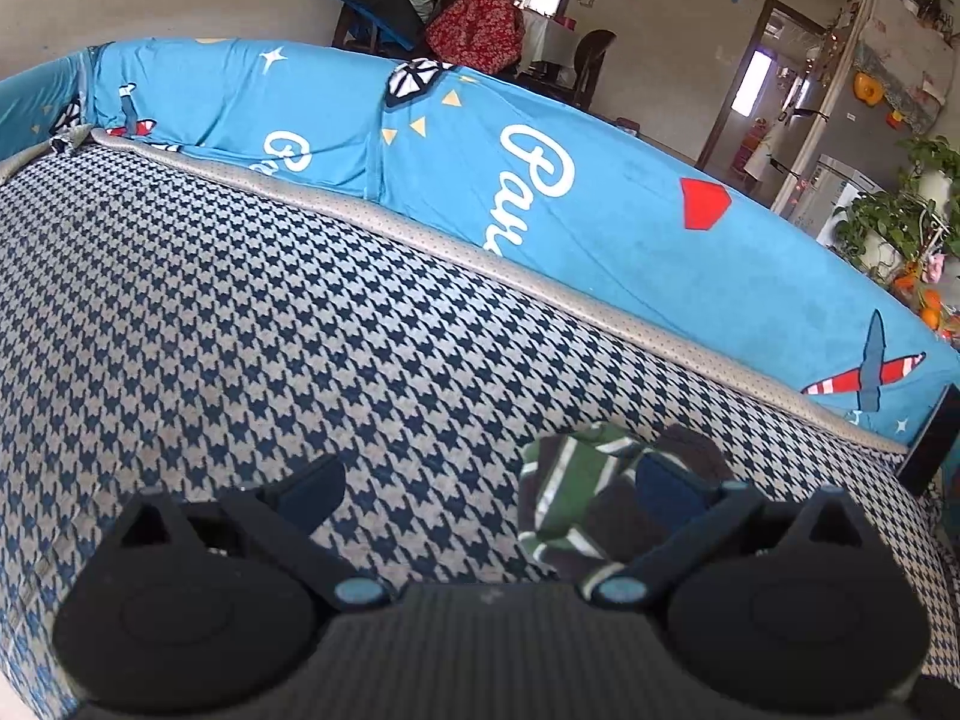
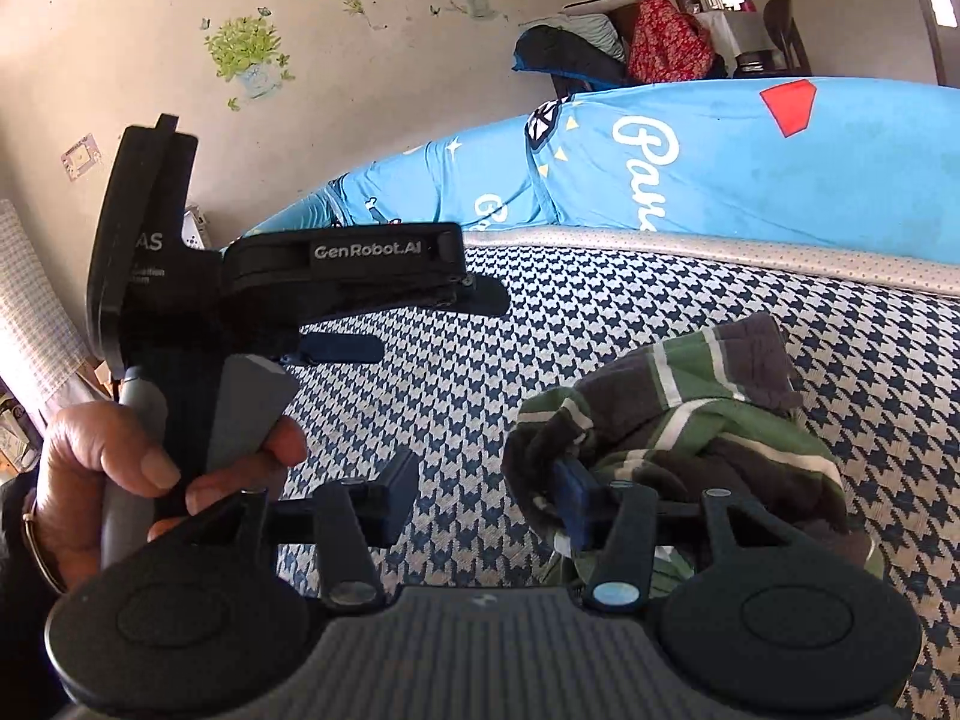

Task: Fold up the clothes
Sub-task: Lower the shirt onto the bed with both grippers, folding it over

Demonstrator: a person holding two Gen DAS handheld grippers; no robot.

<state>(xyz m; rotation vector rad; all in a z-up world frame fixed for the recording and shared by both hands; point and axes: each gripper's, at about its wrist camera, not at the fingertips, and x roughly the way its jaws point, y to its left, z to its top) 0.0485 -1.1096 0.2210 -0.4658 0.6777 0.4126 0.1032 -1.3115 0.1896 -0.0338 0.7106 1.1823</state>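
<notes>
The garment (image 2: pixel 690 438) is a small crumpled bundle of dark brown and green cloth with thin white stripes, lying bunched on the houndstooth cushion (image 2: pixel 600 312) of a sofa, near its front edge. Its folds are loose and uneven, with a brown end sticking up toward the backrest and a green striped part sagging toward the front.

In the right wrist view the right gripper (image 2: pixel 489 495) has its jaws apart; one blue pad sits against the bundle's near edge, the other stands clear over bare cushion, and nothing is pinched between them. In the left wrist view the left gripper (image 1: pixel 486 486) also has its jaws wide apart; its right finger overlaps the garment (image 1: pixel 576 480), and whether it touches the cloth cannot be told, while the left finger hangs over the cushion (image 1: pixel 240 300).

A hand (image 2: pixel 150 456) grips the left gripper's handle just beside the right gripper, with a bangle at the wrist. Behind the cushion runs a grey piped edge and a blue backrest cover (image 1: pixel 540 180) with white lettering, red shapes and planes. Beyond it stand chairs piled with clothes (image 1: pixel 474 24), a doorway and potted plants (image 1: pixel 900 222). The wall carries flower stickers (image 2: pixel 246 54).
</notes>
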